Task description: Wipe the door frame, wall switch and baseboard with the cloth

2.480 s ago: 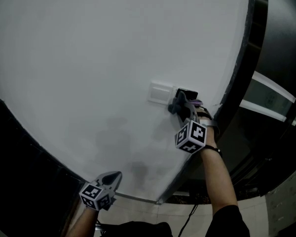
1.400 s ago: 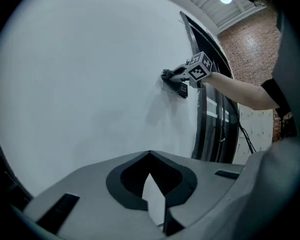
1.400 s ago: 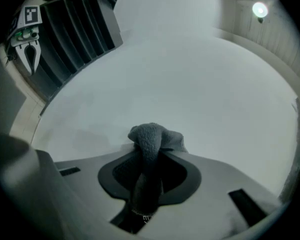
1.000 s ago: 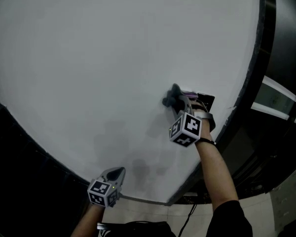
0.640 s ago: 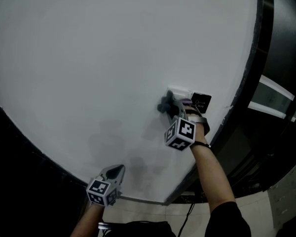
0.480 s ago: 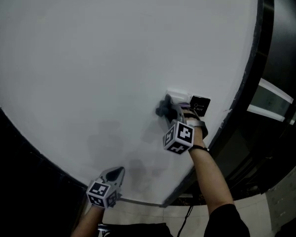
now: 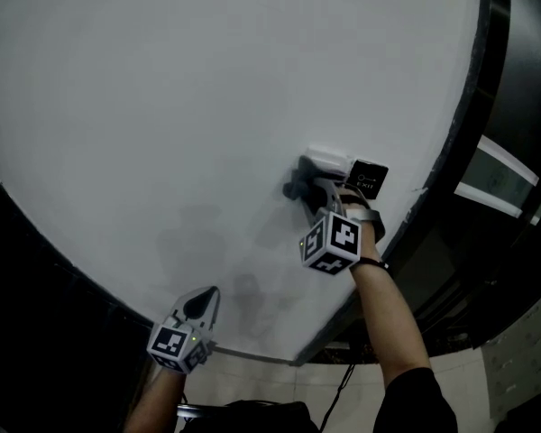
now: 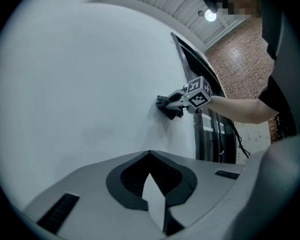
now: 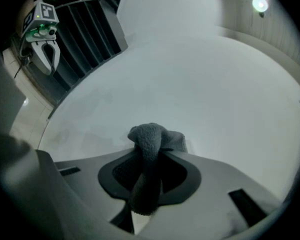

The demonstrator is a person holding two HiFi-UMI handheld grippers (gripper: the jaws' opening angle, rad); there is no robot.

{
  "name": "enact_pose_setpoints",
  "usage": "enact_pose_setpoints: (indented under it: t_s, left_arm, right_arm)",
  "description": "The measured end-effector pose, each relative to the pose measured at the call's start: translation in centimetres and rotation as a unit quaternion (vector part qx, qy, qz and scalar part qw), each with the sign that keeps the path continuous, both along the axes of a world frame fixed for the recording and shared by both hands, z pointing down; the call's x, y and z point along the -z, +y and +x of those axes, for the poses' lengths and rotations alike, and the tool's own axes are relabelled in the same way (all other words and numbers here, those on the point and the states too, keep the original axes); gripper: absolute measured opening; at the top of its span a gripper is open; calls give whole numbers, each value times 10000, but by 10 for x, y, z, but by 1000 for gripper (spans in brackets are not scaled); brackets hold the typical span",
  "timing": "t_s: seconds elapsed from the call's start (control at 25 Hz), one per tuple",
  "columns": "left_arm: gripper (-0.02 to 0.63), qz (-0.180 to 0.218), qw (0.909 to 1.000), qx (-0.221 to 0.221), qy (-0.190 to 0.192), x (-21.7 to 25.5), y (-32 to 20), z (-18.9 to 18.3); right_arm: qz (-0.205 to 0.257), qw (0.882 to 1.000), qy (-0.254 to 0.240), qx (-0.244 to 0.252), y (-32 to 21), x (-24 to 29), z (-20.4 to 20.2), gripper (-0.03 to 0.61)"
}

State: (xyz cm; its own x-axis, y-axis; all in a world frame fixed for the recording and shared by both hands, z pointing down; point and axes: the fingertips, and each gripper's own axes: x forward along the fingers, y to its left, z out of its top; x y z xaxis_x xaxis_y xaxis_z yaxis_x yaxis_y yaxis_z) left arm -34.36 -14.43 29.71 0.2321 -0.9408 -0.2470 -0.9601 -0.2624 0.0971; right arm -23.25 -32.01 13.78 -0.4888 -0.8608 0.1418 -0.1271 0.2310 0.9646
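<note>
- Grey cloth (image 9: 151, 134) is bunched and clamped between the jaws of the right gripper (image 9: 149, 156), its wad poking out past the tips and pressed against the white wall (image 7: 207, 88).
- In the head view the wad sits just beside the lower left edge of the wall switch (image 7: 327, 161), a pale plate. Whether it touches the plate cannot be told.
- A small black plate (image 7: 368, 180) is fixed just to the right of the switch, between it and the dark door frame (image 7: 460, 106).
- The left gripper (image 7: 203, 307) hangs low by the bottom of the wall, well apart from the switch. Its jaws are together with nothing between them.
- Step in hand, as I judge it: the wall switch, with the cloth working its near edge and not yet across its face.
- The next move calls for sliding the wad up and right over the plate with light, flat pressure. That keeps the cloth from snagging on the plate's edge, or from pushing the switch.
- The baseboard lies far below and is not clear in these views. Reaching it will need the right arm brought well down.
</note>
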Motion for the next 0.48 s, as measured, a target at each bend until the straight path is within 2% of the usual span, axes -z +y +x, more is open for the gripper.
enact_pose_setpoints:
  t_s: [0.24,0.48]
  left_arm:
    - [2,213,9996,168,31,4,14,-12]
    - [2,95,9999,23,-39,-2,22,-14]
  right_arm:
    - [391,9987,-299,-93,1,55,-3,86]
    - [259,9984,-311,-391,-17,49,0,86]
